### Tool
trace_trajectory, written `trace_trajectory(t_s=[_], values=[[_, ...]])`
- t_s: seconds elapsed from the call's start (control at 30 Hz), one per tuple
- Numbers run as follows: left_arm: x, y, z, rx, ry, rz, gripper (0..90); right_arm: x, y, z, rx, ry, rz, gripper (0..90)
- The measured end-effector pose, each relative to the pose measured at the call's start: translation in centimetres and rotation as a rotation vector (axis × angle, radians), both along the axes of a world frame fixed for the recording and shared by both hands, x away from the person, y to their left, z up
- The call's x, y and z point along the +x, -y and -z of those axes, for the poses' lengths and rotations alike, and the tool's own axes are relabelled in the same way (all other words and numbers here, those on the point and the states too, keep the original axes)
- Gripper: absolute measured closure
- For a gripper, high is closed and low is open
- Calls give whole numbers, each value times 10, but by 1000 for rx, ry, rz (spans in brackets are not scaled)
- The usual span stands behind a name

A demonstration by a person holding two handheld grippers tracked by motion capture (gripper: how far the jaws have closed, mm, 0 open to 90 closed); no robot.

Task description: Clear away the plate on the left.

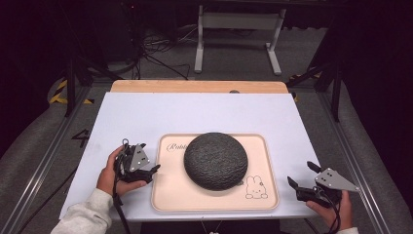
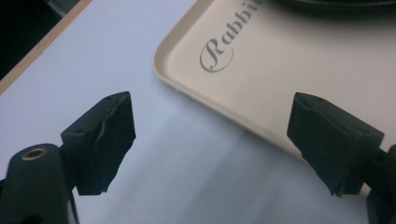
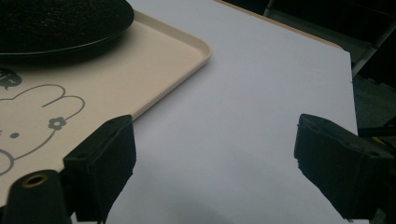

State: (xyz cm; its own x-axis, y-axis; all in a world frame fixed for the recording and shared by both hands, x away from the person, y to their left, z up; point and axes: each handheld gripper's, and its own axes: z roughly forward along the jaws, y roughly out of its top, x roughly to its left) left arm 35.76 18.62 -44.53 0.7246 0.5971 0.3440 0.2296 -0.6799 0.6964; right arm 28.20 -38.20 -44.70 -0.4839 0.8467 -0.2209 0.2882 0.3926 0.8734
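A dark grey, rough-textured round dome (image 1: 215,160) sits in the middle of a beige tray (image 1: 168,192) with "Rabbit" lettering and a rabbit drawing. My left gripper (image 1: 149,172) is held just off the tray's left edge, open and holding nothing. In the left gripper view, the left gripper (image 2: 219,135) spans the tray's near corner (image 2: 280,79), with the dome's edge (image 2: 336,2) at the top. My right gripper (image 1: 299,173) stands open to the right of the tray. In the right gripper view, the right gripper (image 3: 215,140) is over bare table, with the tray (image 3: 154,56) and dome (image 3: 56,23) at the left.
The tray lies on a white table top (image 1: 146,112) with a wooden strip (image 1: 195,86) along its far edge. Metal rails (image 1: 44,161) run down both sides. A white stand (image 1: 238,29) and cables (image 1: 156,53) are on the floor beyond.
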Motion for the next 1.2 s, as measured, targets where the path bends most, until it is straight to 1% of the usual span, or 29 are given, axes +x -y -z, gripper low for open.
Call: trace_trajectory(t_s=[0.03, 0.17, 0.2, 0.23, 0.27, 0.3, 0.33, 0.5, 0.57, 0.67, 0.7, 0.73, 0.77, 0.8, 0.83, 0.87, 0.97, 1.1, 1.2], values=[[0, 0, 0, 0, 0, 0, 160, 0, 0, 0, 0, 0, 0, 135], [-3, -15, 2, -13, -8, -28, 160, 0, 0, 0, 0, 0, 1, 135], [-5, -22, 3, -14, -13, -41, 160, 0, 0, 0, 0, -1, 1, 134], [-5, -22, 3, -14, -13, -41, 160, 0, 0, 0, 0, -1, 1, 134], [-6, -25, 3, -14, -13, -44, 160, 0, 0, 0, 0, 0, 1, 135], [-8, -32, 4, -18, -18, -55, 160, 0, 0, 0, 0, 0, 1, 134], [-8, -32, 4, -18, -18, -55, 160, 0, 0, 0, 1, -1, 2, 134], [-15, -48, 8, -53, -43, -78, 160, 0, 0, 0, -1, -1, 2, 134], [-18, -55, 11, -56, -49, -84, 160, 0, 0, 0, -1, -2, 2, 134], [-22, -62, 13, -80, -61, -100, 160, 0, 0, 0, -1, -3, 3, 134], [-24, -65, 13, -95, -69, -95, 160, 0, 0, 0, -1, -4, 2, 134], [-25, -66, 13, -107, -71, -87, 160, 0, -1, 0, -3, -4, 1, 134], [-25, -66, 13, -107, -71, -87, 159, 0, -1, 0, -3, -4, 1, 134], [-27, -68, 14, -122, -79, -82, 159, 0, -1, 0, -5, -5, 1, 134], [-28, -69, 15, -146, -93, -76, 158, 0, -1, 0, -3, -4, 2, 134], [-28, -69, 15, -146, -93, -76, 157, 0, -1, 0, -3, -4, 2, 134], [-32, -71, 16, -186, -106, -78, 157, 0, 0, 0, -3, -2, 1, 134], [-34, -72, 16, -200, -106, -83, 156, 0, 0, 0, -2, 0, 1, 134], [-34, -73, 16, -198, -105, -83, 155, 0, 0, 0, 0, 0, 1, 134]])
